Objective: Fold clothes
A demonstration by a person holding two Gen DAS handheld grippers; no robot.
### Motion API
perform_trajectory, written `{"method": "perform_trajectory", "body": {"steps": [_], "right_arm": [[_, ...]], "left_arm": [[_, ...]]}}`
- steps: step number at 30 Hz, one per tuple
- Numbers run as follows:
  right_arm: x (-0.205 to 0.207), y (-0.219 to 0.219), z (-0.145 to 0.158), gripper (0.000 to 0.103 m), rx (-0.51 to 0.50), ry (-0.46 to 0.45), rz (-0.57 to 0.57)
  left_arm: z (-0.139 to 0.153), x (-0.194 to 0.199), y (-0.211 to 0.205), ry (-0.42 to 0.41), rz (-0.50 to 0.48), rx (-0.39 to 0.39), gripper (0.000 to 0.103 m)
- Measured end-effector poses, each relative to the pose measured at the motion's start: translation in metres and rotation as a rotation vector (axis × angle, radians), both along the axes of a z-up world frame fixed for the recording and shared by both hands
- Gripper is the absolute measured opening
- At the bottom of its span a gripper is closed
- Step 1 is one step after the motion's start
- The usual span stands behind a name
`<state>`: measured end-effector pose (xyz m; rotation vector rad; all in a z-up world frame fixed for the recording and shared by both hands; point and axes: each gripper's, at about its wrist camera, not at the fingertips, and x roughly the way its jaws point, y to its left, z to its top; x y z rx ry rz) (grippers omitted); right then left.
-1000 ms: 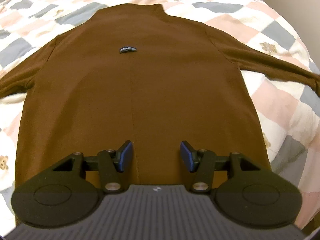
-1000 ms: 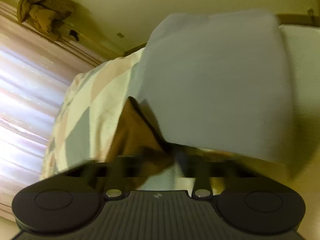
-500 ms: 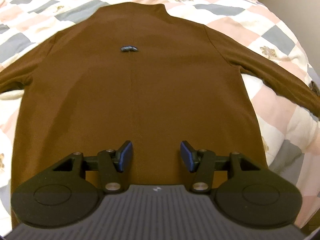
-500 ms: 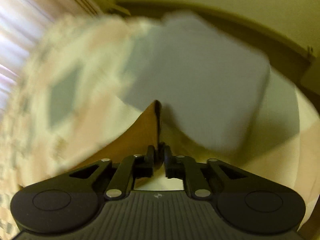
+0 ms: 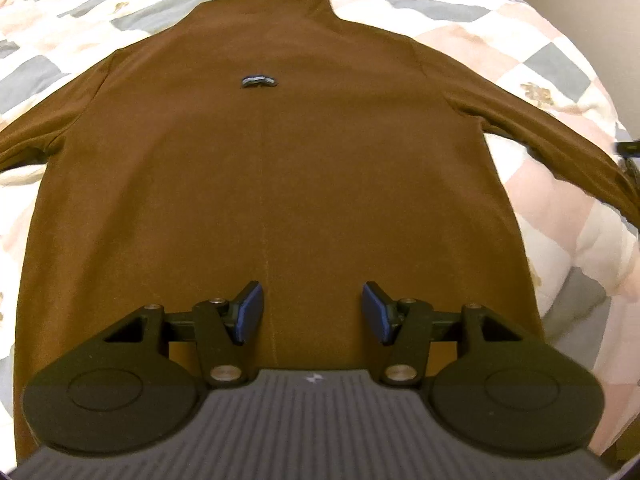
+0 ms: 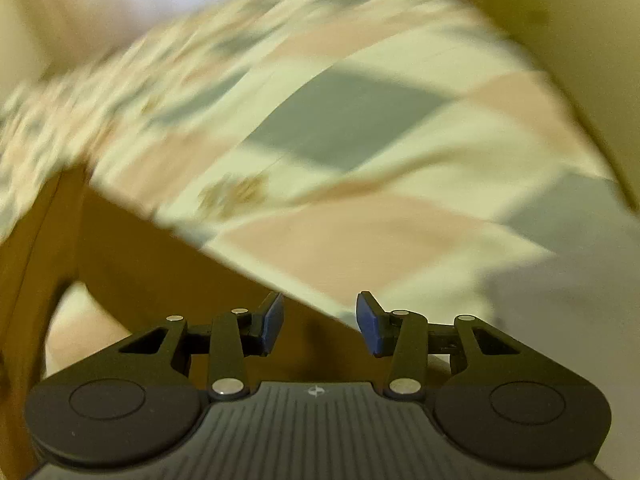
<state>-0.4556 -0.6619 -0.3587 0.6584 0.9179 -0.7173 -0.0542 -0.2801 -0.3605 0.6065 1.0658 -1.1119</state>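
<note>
Brown long-sleeved top (image 5: 260, 168) lies flat, back side up, on the checked quilt (image 5: 532, 28), filling the centre of the left wrist view. Its collar points to the top of the frame; a small dark loop (image 5: 258, 81) sits below the collar. One sleeve runs off the left edge, the other (image 5: 560, 140) extends to the right edge, where a dark object, only just in frame, shows. This sleeve lies straighter than it did a second ago. The left gripper (image 5: 312, 312) hovers above the hem, lower centre of the frame, jaws about half open, nothing between the blue pads (image 5: 250, 312). Its position matches the earlier frames.

Right wrist view: heavily blurred. The right gripper (image 6: 319, 322) sits at lower centre, its jaws opening. A second ago they were pinched shut on brown fabric; now the pads (image 6: 368, 324) stand clear of it. The brown sleeve (image 6: 160, 272) crosses the lower left of the frame and passes beneath the gap between the jaws, apparently released. The quilt (image 6: 360, 128) fills the upper right.

Judgement: the sleeve has been pulled out and let go, so spreading looks complete. The first fold, likely a sleeve or side brought inward, has not begun.
</note>
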Motion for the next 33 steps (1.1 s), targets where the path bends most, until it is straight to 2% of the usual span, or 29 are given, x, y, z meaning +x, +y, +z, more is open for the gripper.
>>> {"method": "perform_trajectory", "body": {"steps": [2, 3, 4, 5, 6, 8, 9, 10, 12, 15, 16, 18, 19, 21, 23, 24, 25, 26, 27, 28, 30, 32, 33], "right_arm": [[0.021, -0.01, -0.018, 0.047, 0.033, 0.04, 0.073], [0.029, -0.015, -0.026, 0.045, 0.05, 0.051, 0.101], [0.032, -0.022, -0.034, 0.009, 0.091, 0.024, 0.125], [0.031, -0.031, -0.04, 0.0, 0.123, 0.0, 0.128], [0.031, -0.04, -0.041, 0.0, 0.117, -0.005, 0.111], [0.025, -0.049, -0.032, 0.0, 0.02, 0.036, 0.033], [0.021, -0.051, -0.028, 0.005, -0.03, 0.067, -0.019], [0.013, -0.054, -0.029, 0.015, -0.049, 0.091, -0.066], [-0.003, -0.051, -0.019, 0.019, -0.069, 0.104, -0.185], [-0.046, -0.013, 0.007, 0.019, -0.051, -0.107, -0.387], [-0.06, 0.006, 0.012, 0.021, -0.032, -0.163, -0.424], [-0.07, 0.042, 0.007, 0.026, -0.007, -0.157, -0.434], [-0.068, 0.052, -0.003, 0.028, 0.008, -0.128, -0.427], [-0.078, 0.062, -0.024, 0.026, 0.013, 0.011, -0.458], [-0.097, 0.065, -0.038, 0.012, -0.056, 0.145, -0.553], [-0.111, 0.067, -0.037, 0.003, -0.054, 0.134, -0.629], [-0.116, 0.072, -0.03, 0.01, -0.039, 0.106, -0.678], [-0.121, 0.077, -0.023, 0.022, -0.024, 0.078, -0.726], [-0.114, 0.089, -0.012, 0.026, -0.047, 0.088, -0.709], [-0.106, 0.102, -0.001, 0.037, -0.071, 0.099, -0.69], [-0.082, 0.141, 0.023, 0.046, -0.109, 0.104, -0.653], [-0.058, 0.186, 0.041, 0.053, -0.069, 0.042, -0.634], [-0.045, 0.21, 0.047, 0.053, -0.036, 0.006, -0.629]], "left_arm": [[-0.001, -0.001, 0.003, -0.006, -0.002, 0.009, 0.05], [-0.002, -0.001, 0.005, -0.005, 0.004, 0.013, 0.05], [-0.002, 0.0, 0.008, -0.004, 0.011, 0.018, 0.05], [-0.003, 0.0, 0.01, -0.004, 0.02, 0.021, 0.05], [-0.004, 0.001, 0.011, -0.003, 0.029, 0.024, 0.05], [-0.005, 0.001, 0.015, -0.001, 0.048, 0.032, 0.05], [-0.005, 0.001, 0.015, -0.001, 0.054, 0.034, 0.05], [-0.005, 0.002, 0.016, -0.002, 0.058, 0.033, 0.05], [-0.003, 0.002, 0.017, -0.007, 0.067, 0.028, 0.05], [0.0, 0.005, 0.021, -0.007, 0.083, 0.017, 0.05], [0.001, 0.006, 0.022, -0.01, 0.085, 0.016, 0.051], [-0.002, 0.006, 0.025, -0.013, 0.077, 0.022, 0.051], [-0.004, 0.006, 0.026, -0.015, 0.069, 0.025, 0.051], [-0.006, 0.006, 0.03, -0.021, 0.044, 0.031, 0.051], [-0.006, 0.004, 0.035, -0.031, 0.01, 0.037, 0.051], [-0.004, 0.004, 0.041, -0.028, 0.001, 0.034, 0.051], [-0.002, 0.005, 0.048, -0.027, -0.004, 0.034, 0.051], [0.001, 0.005, 0.055, -0.026, -0.002, 0.041, 0.051], [0.005, 0.006, 0.063, -0.023, 0.004, 0.039, 0.051], [0.01, 0.007, 0.07, -0.021, 0.01, 0.037, 0.051], [0.023, 0.008, 0.087, -0.036, 0.033, 0.036, 0.052], [0.036, 0.011, 0.103, -0.032, 0.058, 0.055, 0.053], [0.043, 0.013, 0.112, -0.027, 0.072, 0.065, 0.054]]}}
